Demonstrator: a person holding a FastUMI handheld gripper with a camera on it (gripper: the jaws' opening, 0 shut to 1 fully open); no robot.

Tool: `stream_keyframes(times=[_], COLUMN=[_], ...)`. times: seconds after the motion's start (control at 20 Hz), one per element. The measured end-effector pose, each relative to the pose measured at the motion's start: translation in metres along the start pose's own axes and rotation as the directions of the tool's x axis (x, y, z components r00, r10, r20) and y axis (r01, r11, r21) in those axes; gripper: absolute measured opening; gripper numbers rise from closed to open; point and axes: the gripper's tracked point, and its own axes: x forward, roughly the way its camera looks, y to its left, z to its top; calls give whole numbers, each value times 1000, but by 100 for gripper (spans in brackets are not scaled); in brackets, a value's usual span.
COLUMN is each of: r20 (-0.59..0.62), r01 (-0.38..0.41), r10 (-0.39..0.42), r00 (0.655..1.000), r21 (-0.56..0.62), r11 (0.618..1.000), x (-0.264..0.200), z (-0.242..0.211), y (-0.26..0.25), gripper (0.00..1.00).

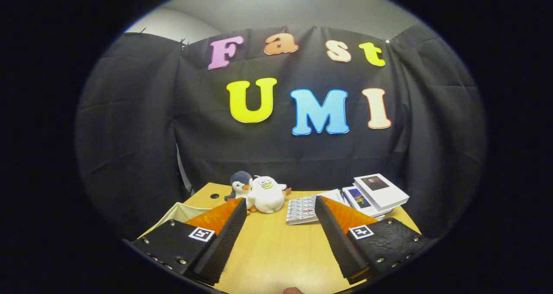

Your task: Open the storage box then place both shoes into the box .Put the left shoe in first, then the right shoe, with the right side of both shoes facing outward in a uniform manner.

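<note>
My gripper (281, 205) is open, its two fingers spread wide above the wooden table (272, 251) with nothing between them. Beyond the left finger, a pale beige fabric edge (179, 212) pokes out past the table's left side; I cannot tell what it belongs to.
Two plush penguins, a dark one (239, 185) and a white one (267, 194), sit at the table's far edge, just beyond the left fingertip. A patterned booklet (301, 210) and a stack of white books (376, 194) lie beyond the right finger. A small dark hole (214, 196) marks the tabletop's far left corner.
</note>
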Motion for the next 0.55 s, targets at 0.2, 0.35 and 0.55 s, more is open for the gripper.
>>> stream_keyframes(times=[0.2, 0.35, 0.55], r20=[67, 82, 97], r01=[56, 68, 68], r10=[-57, -69, -70], r00=[996, 994, 993], r21=[4, 16, 18], r11=[998, 998, 998], x=[-14, -18, -20], z=[11, 14, 16], y=[-36, -52, -60], gripper=[98, 98, 97])
